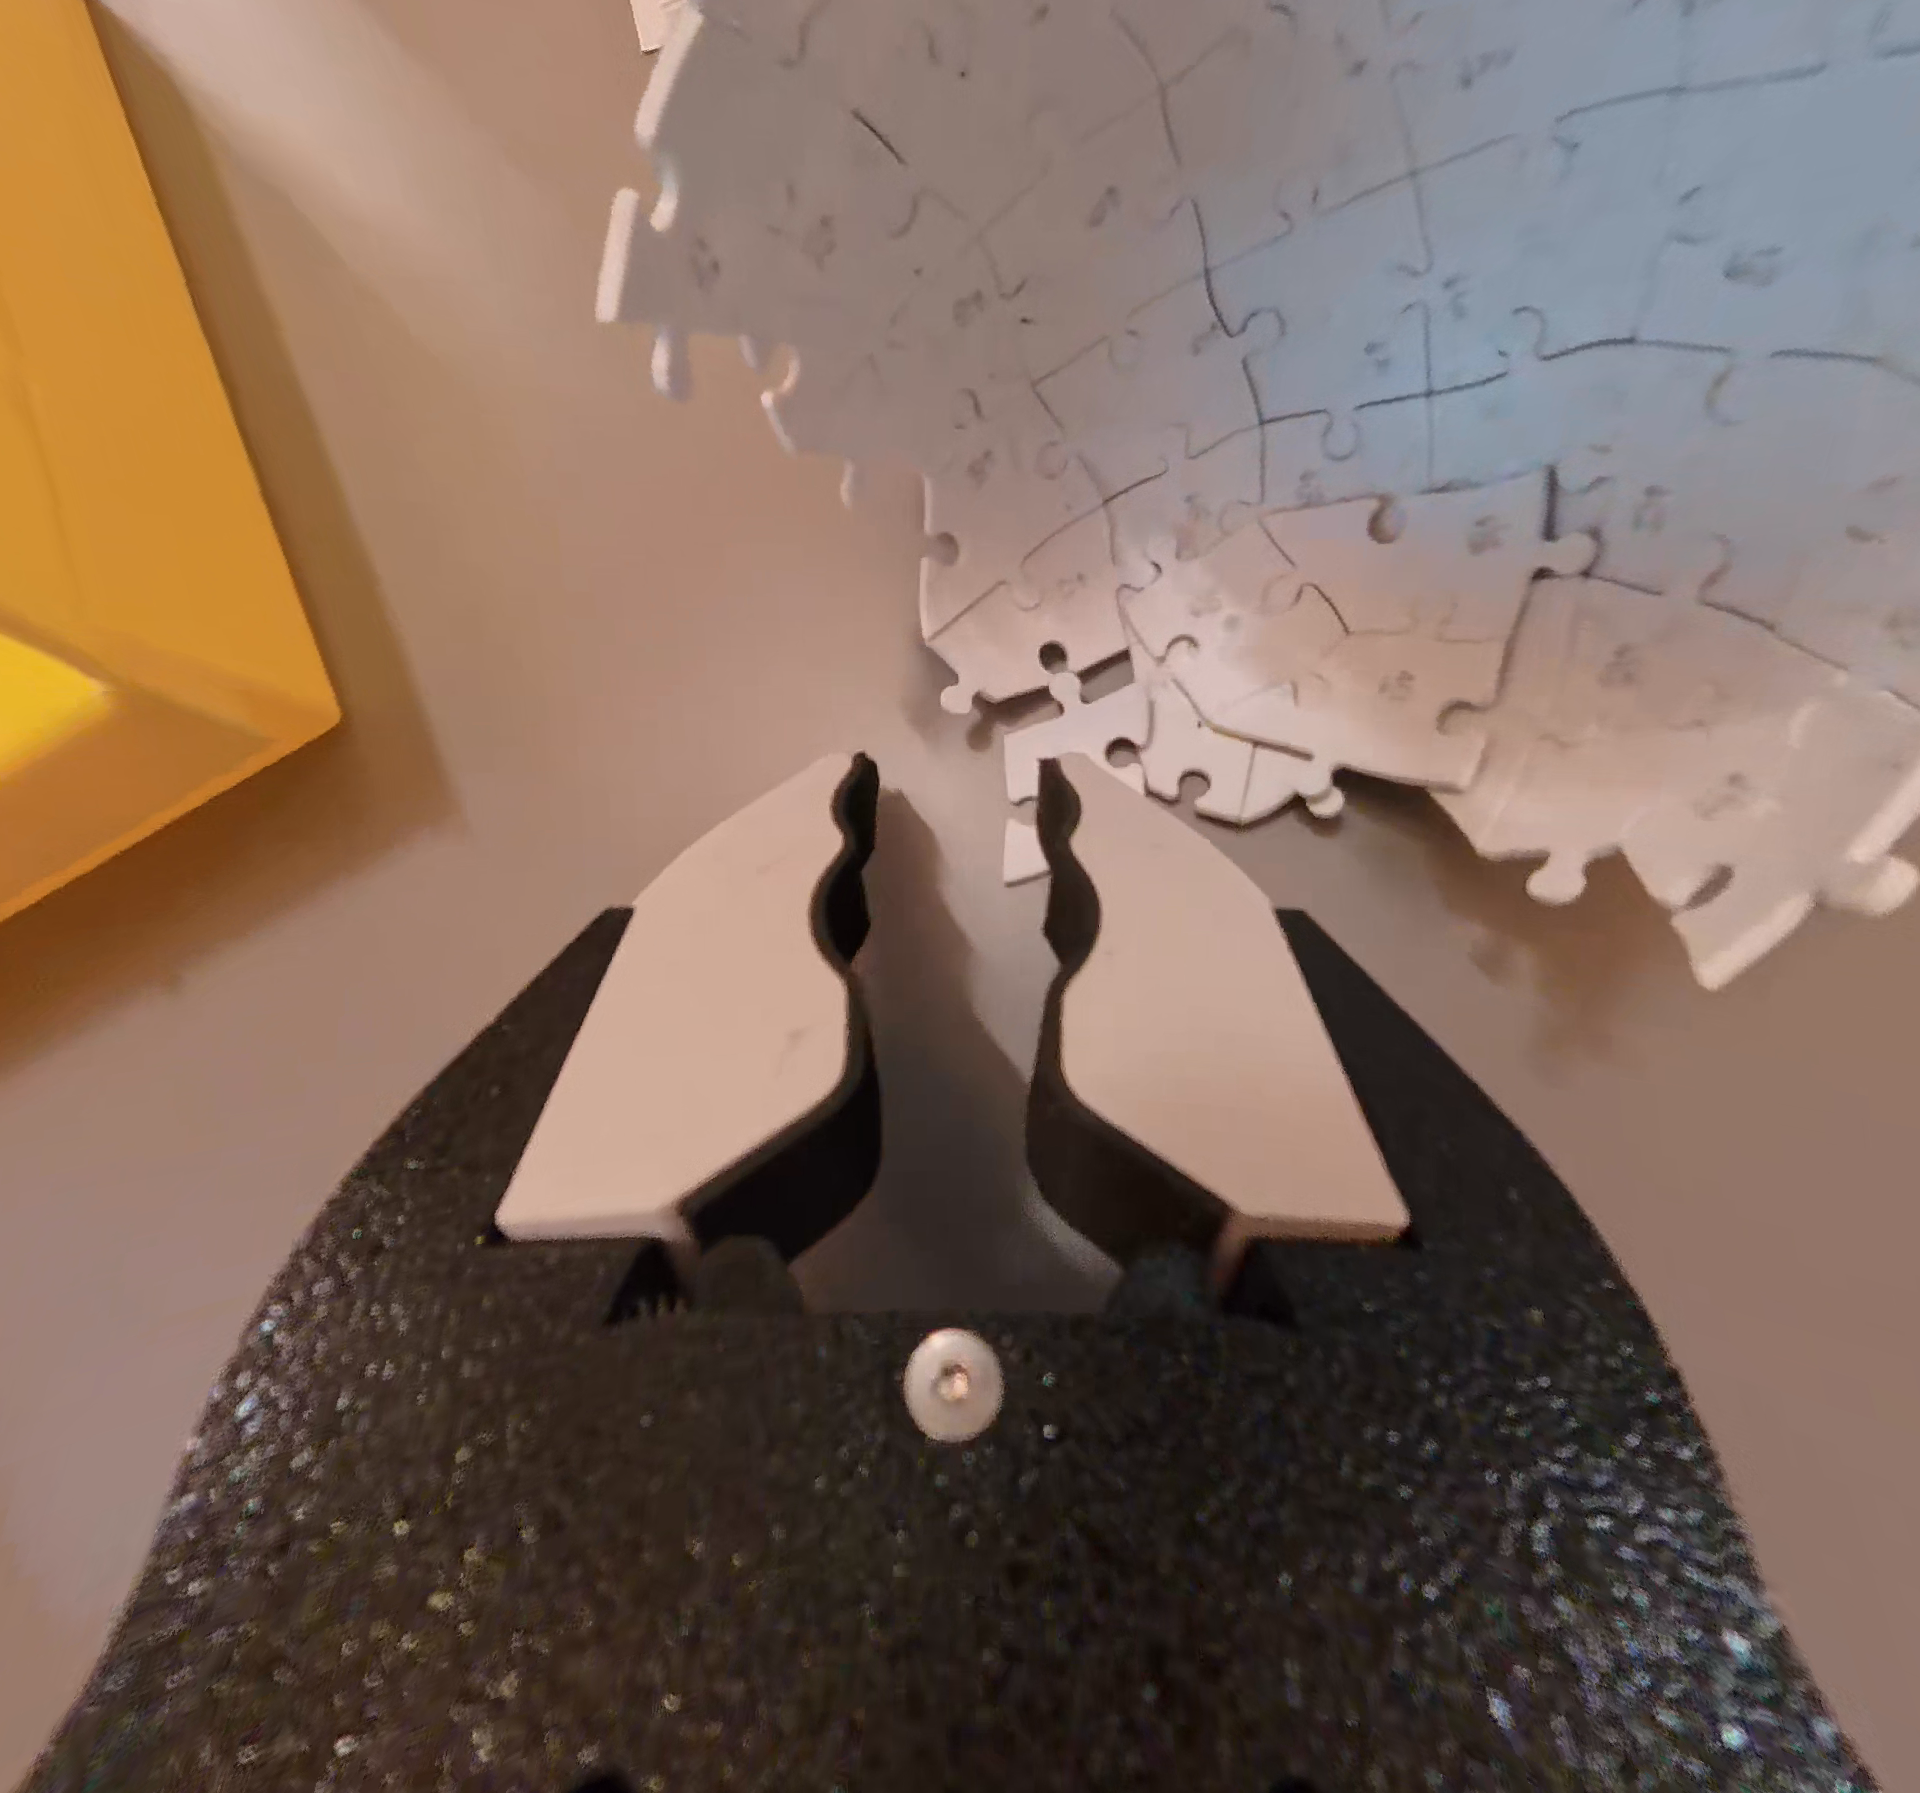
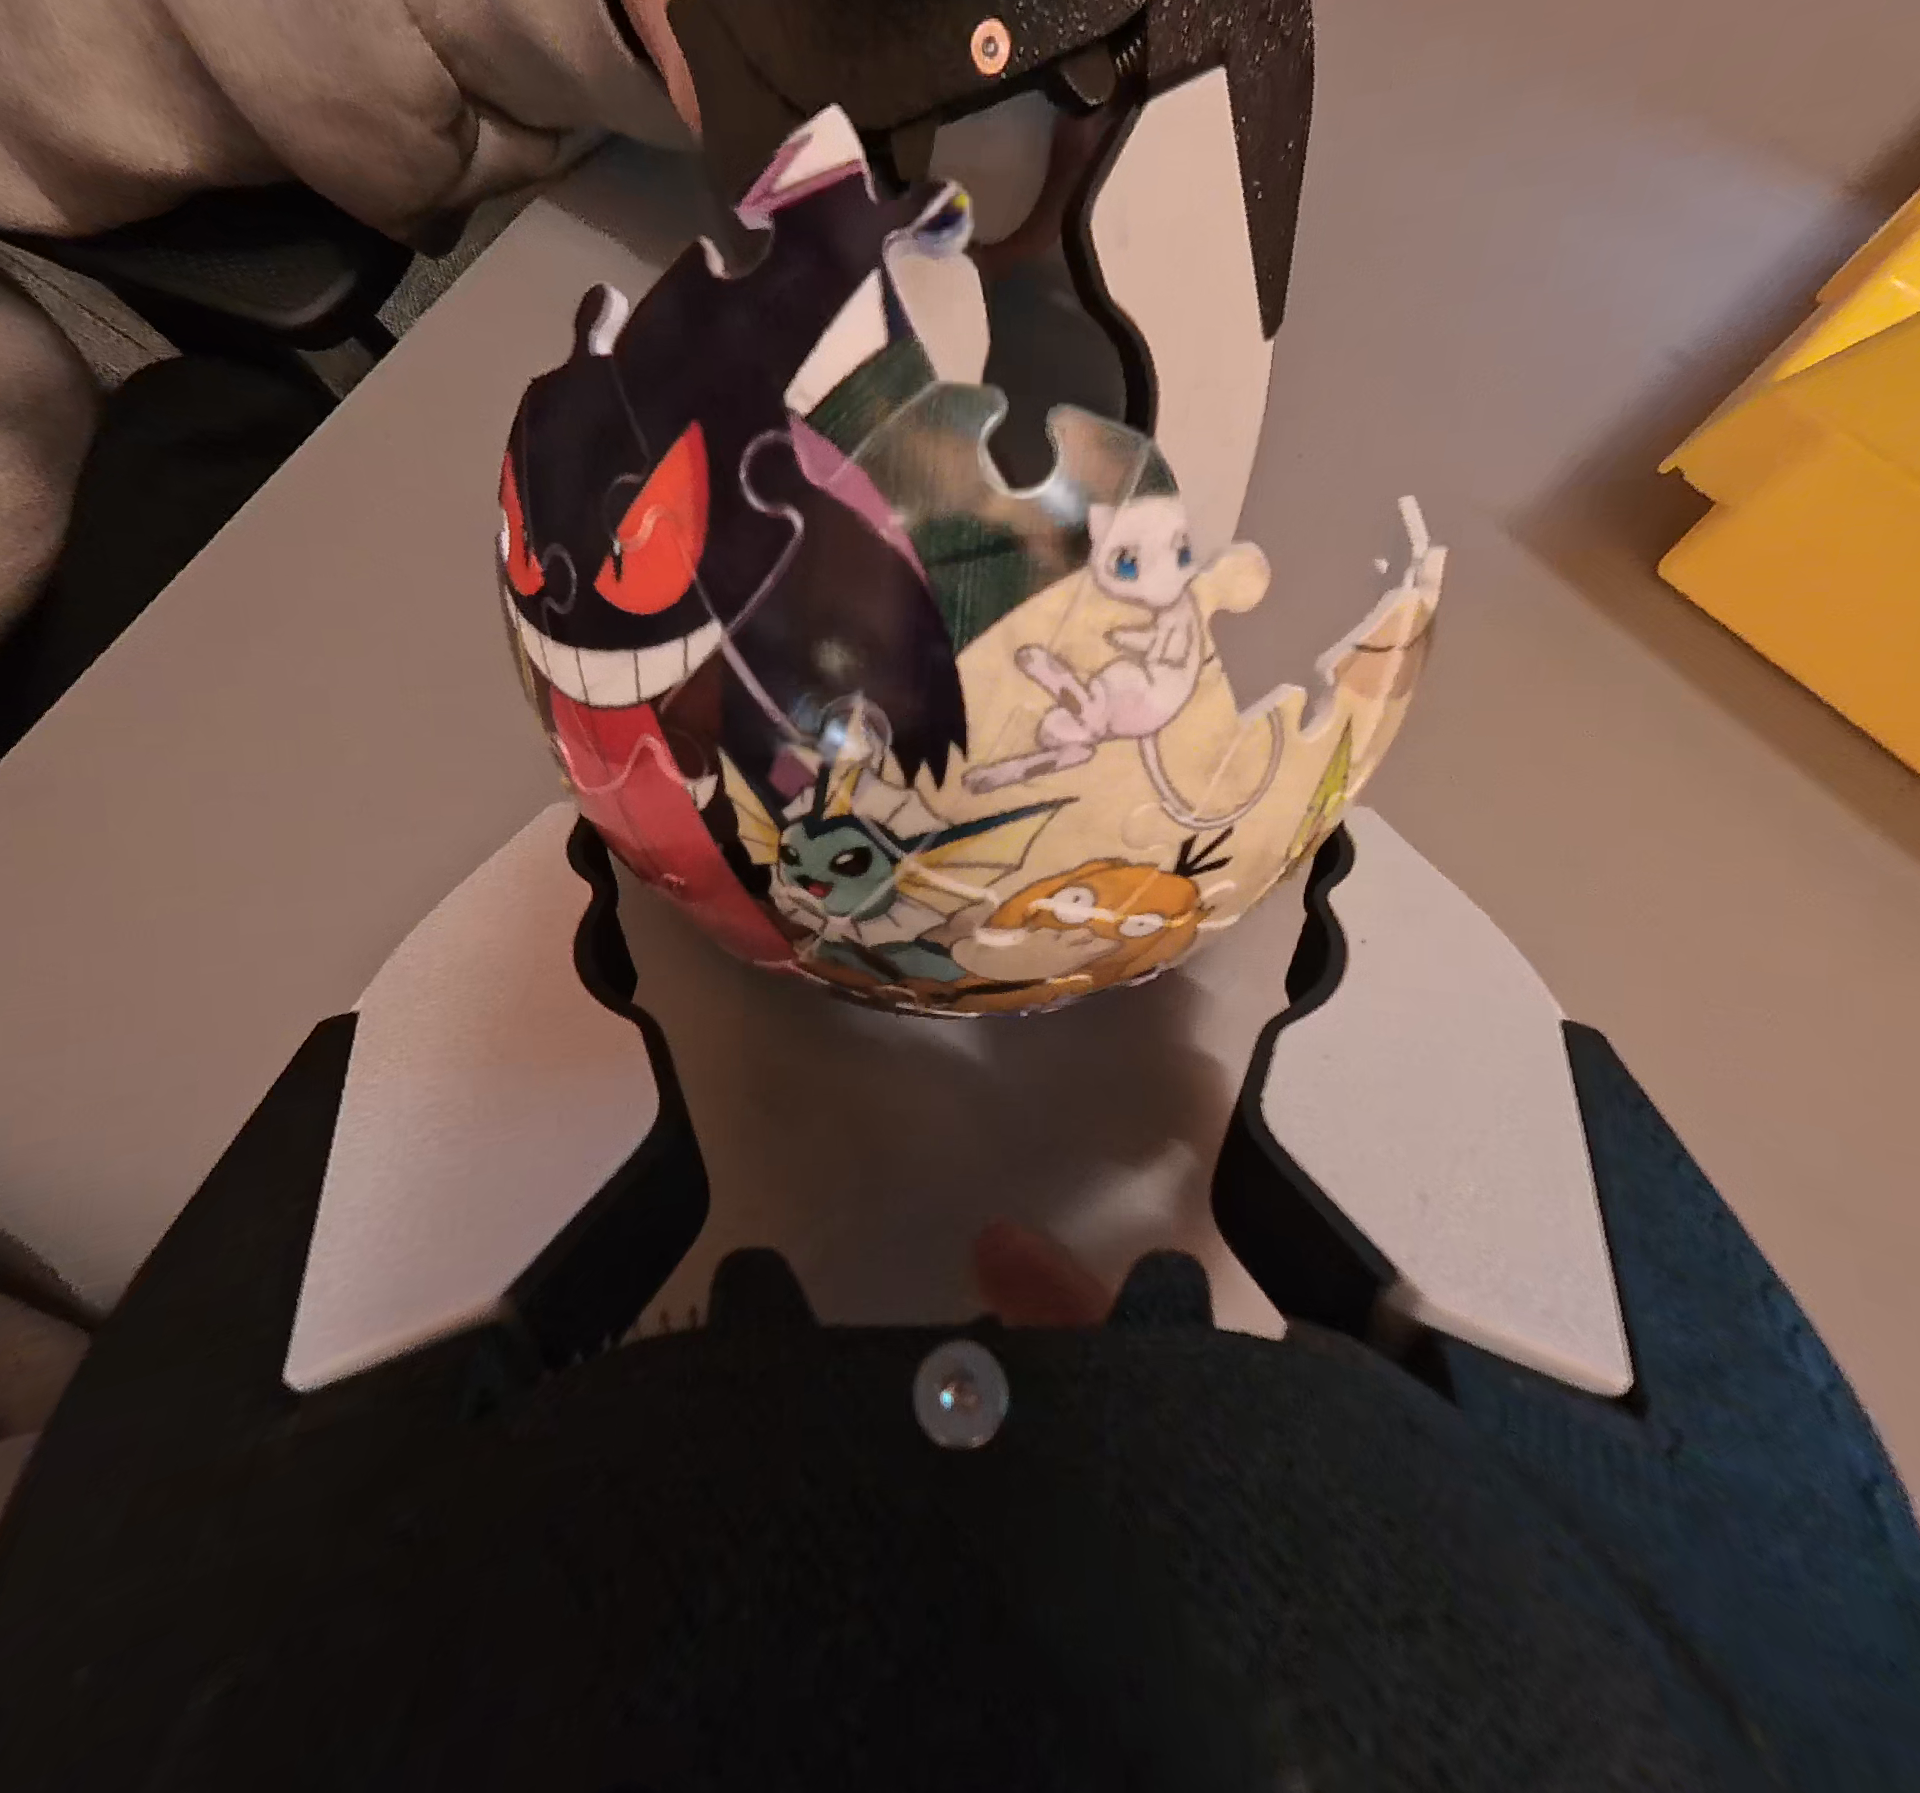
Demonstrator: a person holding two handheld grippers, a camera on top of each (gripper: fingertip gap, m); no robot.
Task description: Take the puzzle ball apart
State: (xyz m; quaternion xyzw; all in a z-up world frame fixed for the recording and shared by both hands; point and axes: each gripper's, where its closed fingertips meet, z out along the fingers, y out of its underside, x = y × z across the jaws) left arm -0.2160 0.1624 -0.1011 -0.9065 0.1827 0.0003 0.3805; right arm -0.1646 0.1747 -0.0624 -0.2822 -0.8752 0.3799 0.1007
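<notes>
the right hand-held gripper [image 2: 951, 896] clamps the half-open puzzle ball [image 2: 935, 704]; the left hand-held gripper [image 1: 956, 787], jaws apart and empty, sits at the ball's rim.

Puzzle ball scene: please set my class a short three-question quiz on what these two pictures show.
1. True or false: the puzzle ball is still a complete, closed sphere.
2. What colour is the box that stands on the table near the ball? A yellow, B blue, C green.
3. Which view shows the ball's plain white inner side?

Key: 1 false, the top is gone and the rim is jagged; 2 A; 3 left wrist view.
</notes>
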